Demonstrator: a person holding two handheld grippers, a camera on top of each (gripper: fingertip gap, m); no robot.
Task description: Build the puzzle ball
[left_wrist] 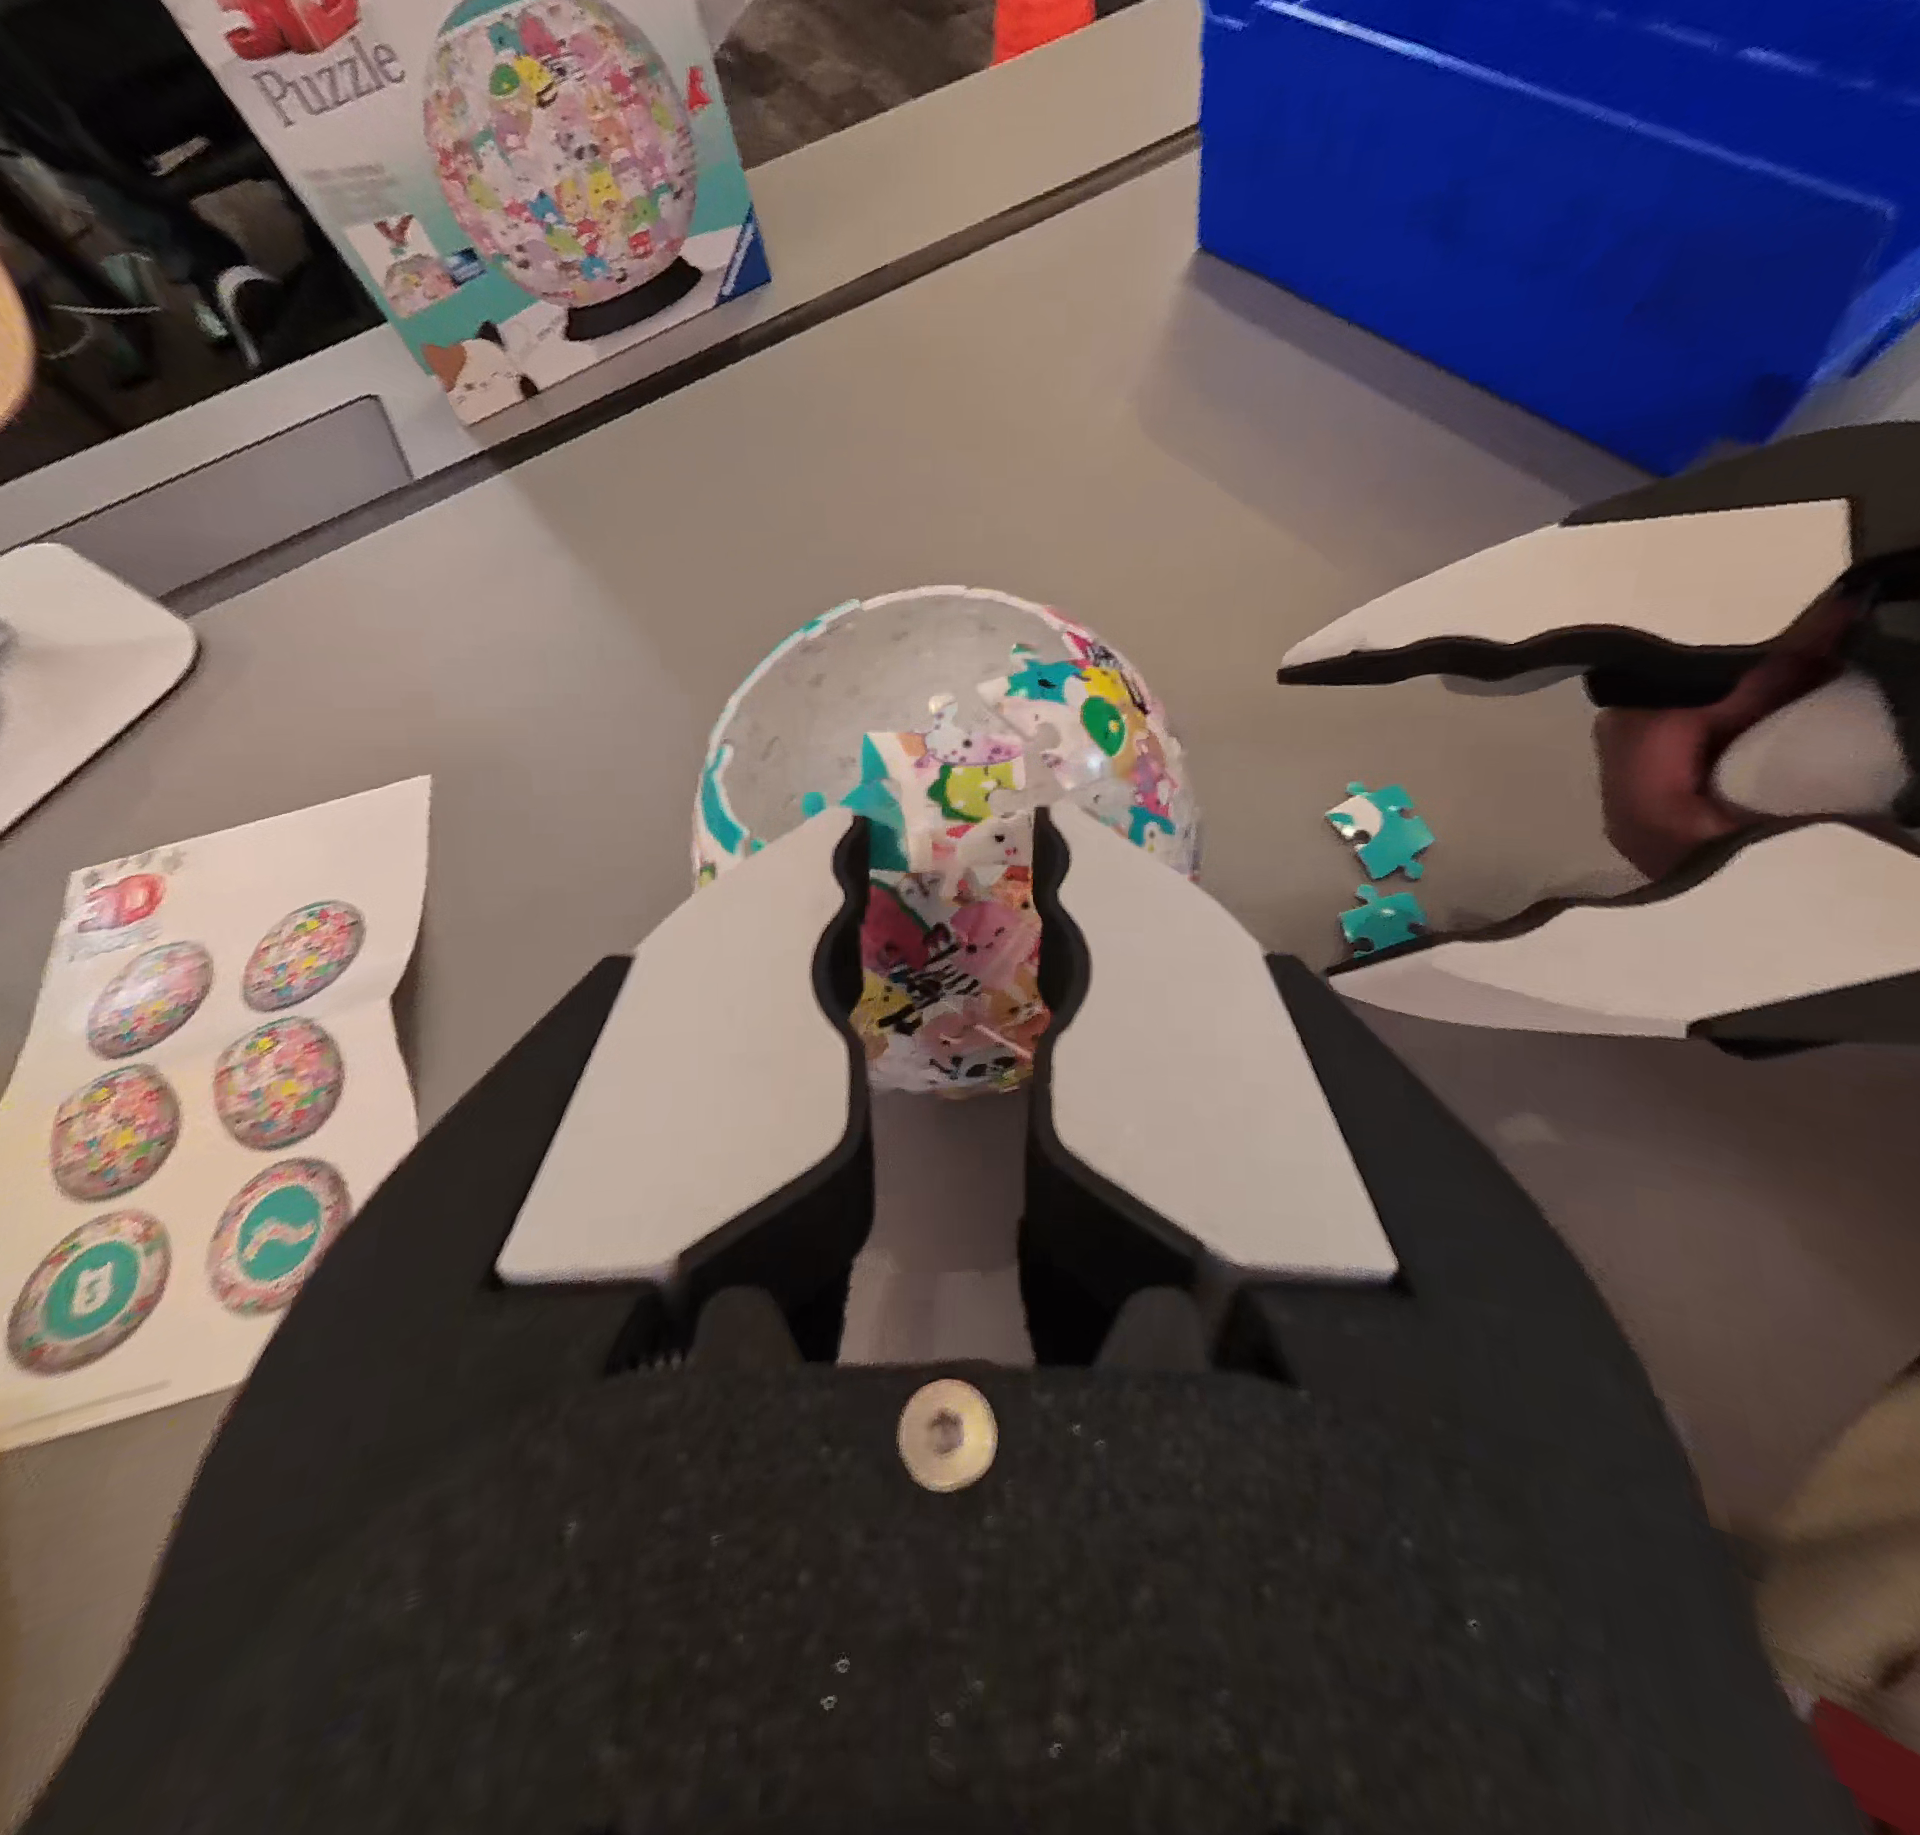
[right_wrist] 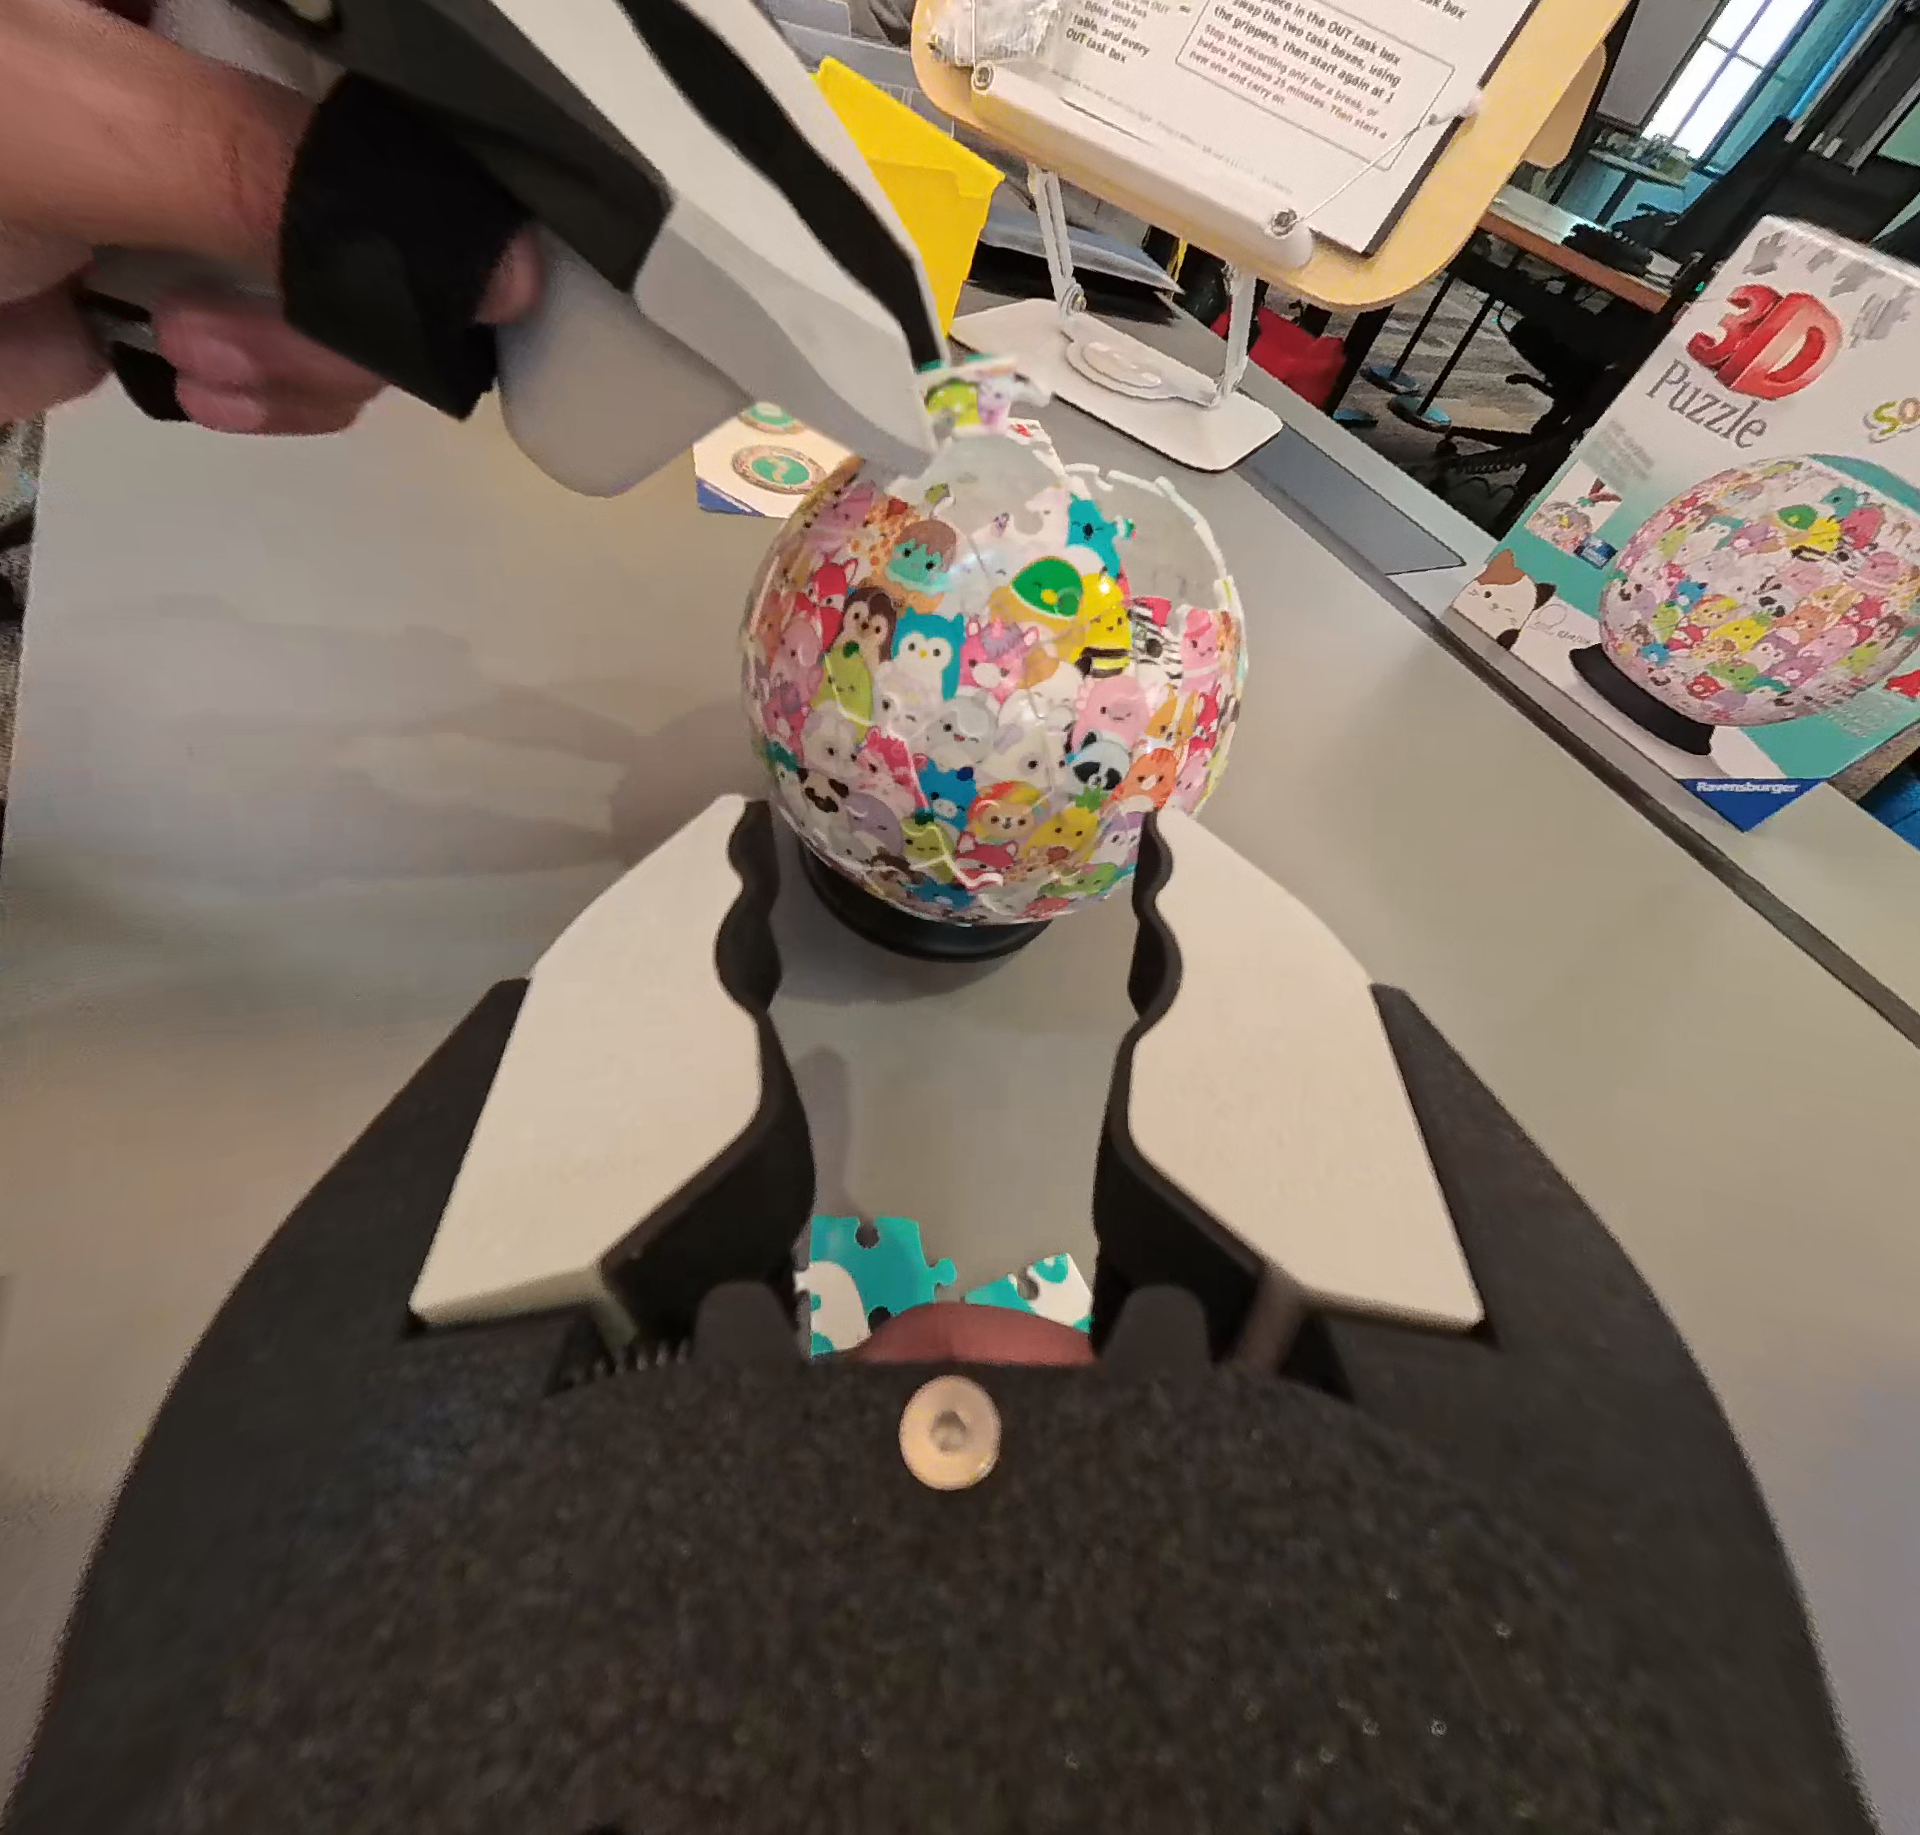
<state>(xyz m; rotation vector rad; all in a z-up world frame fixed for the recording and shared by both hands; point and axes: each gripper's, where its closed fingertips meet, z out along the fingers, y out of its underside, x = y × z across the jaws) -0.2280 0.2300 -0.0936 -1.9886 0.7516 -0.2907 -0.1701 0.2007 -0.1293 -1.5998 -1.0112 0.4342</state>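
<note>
**Piece held over the open crown of the ball**

The left claw [right_wrist: 925, 403] is clamped on 1 colourful piece [right_wrist: 971, 395], held just above the gap at the top of the puzzle ball [right_wrist: 987, 705], probably to seat it there. The ball rests on its dark stand [right_wrist: 914, 928] on the grey counter [right_wrist: 364, 725]. The right claw [right_wrist: 945, 871] waits low beside the ball, jaws apart and empty, angled toward it. 2 teal pieces [left_wrist: 1382, 835] lie near it on the counter.
</note>
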